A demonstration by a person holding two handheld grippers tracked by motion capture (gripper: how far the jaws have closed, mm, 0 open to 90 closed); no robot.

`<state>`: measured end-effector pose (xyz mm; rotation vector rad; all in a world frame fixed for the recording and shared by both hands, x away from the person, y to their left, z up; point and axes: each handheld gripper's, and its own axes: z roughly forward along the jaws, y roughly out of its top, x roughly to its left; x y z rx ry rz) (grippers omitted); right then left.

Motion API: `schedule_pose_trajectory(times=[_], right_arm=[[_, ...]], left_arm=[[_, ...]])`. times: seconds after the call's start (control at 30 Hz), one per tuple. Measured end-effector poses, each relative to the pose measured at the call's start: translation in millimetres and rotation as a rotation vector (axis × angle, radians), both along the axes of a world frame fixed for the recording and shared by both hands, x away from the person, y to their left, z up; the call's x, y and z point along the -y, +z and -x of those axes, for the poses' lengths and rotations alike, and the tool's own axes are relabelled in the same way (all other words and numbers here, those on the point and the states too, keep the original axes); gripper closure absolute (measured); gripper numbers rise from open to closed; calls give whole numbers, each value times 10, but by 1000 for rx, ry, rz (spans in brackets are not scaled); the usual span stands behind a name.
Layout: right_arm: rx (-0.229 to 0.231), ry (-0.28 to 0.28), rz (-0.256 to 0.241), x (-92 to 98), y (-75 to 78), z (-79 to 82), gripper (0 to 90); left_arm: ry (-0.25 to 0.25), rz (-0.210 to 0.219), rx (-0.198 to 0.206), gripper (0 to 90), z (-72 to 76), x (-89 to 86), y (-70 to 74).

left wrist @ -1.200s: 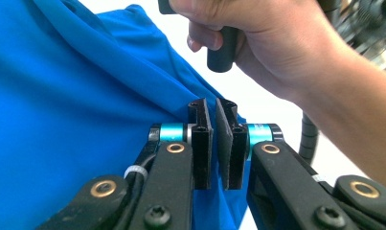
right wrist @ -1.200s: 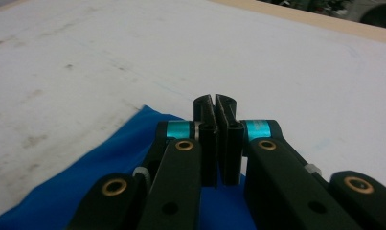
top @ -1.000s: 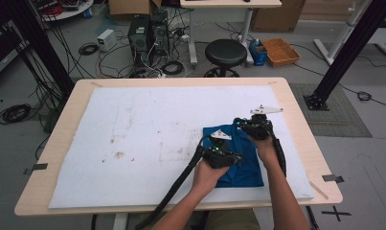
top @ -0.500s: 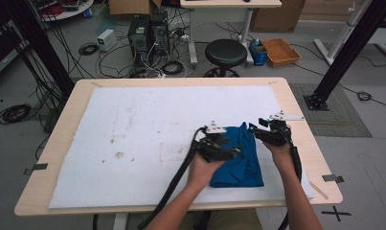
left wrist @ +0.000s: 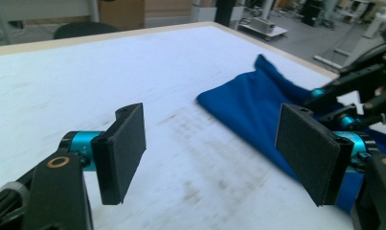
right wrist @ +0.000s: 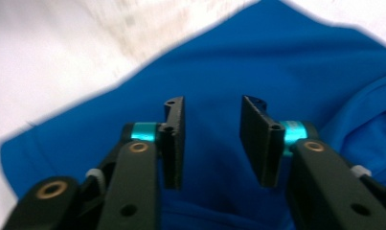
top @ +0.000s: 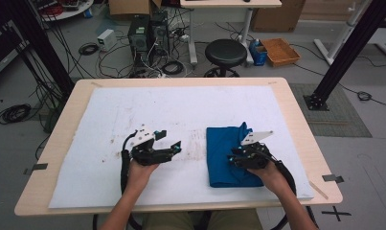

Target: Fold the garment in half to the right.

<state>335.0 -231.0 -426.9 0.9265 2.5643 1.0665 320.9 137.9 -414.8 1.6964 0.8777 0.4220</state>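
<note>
A folded blue cloth (top: 226, 152) lies on the white mat at the right of the table, one corner sticking up at its far edge. My right gripper (top: 234, 157) hovers over the cloth's right half, jaws open with nothing between them; in the right gripper view the blue cloth (right wrist: 238, 72) spreads beneath the right gripper (right wrist: 212, 139). My left gripper (top: 169, 140) is open over bare mat, left of the cloth and apart from it. The left gripper view has the left gripper (left wrist: 214, 153) wide open, with the blue cloth (left wrist: 257, 110) ahead to the right.
A white mat (top: 133, 115) with faint brown stains covers the wooden table (top: 296, 120). Beyond the far edge stand a black stool (top: 225, 51), computer towers (top: 147, 33), cables and a cardboard box (top: 280, 50). A black frame post (top: 344, 52) rises at right.
My left gripper has let go of the cloth and moved left onto bare mat. The right gripper has drawn back toward the near edge over the cloth, which now lies flatter and folded.
</note>
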Motion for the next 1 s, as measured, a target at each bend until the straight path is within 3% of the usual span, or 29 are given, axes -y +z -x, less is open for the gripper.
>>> schedule_pose_trajectory(times=[0.17, 0.27, 0.4, 0.53, 0.6, 0.63, 0.73, 0.77, 0.8, 0.87, 0.9, 0.97, 1.0], right_arm=[[26, 12, 91, 67, 43, 71, 640], [9, 15, 154, 187, 83, 126, 708], [33, -29, 166, 394, 159, 235, 709], [2, -72, 196, 625, 89, 347, 716], [2, -94, 176, 717, 76, 390, 702], [23, -100, 153, 743, 96, 405, 697], [82, -120, 9, 732, 164, 426, 692], [89, -104, -39, 696, 152, 422, 693], [76, -78, -56, 646, 115, 408, 693], [37, -63, -10, 556, -6, 358, 713], [22, -53, 41, 532, -75, 337, 728], [26, -60, 53, 568, -83, 343, 732], [21, -88, 94, 615, -60, 344, 703]], left_arm=[[37, 14, -23, 260, 38, -166, -64], [67, 35, -35, 260, 63, -262, -92], [108, 60, -35, 261, 66, -368, -92], [129, 62, -43, 261, 54, -414, -108], [130, 57, -39, 261, 43, -400, -116], [127, 53, -40, 261, 36, -387, -118], [122, 42, -39, 261, 18, -341, -128], [120, 41, -40, 261, 12, -327, -132], [121, 39, -44, 261, 7, -309, -133], [115, 41, -45, 261, 0, -283, -132], [113, 39, -42, 261, -3, -273, -131], [104, 38, -44, 261, -7, -258, -132], [100, 36, -46, 261, -10, -253, -134]])
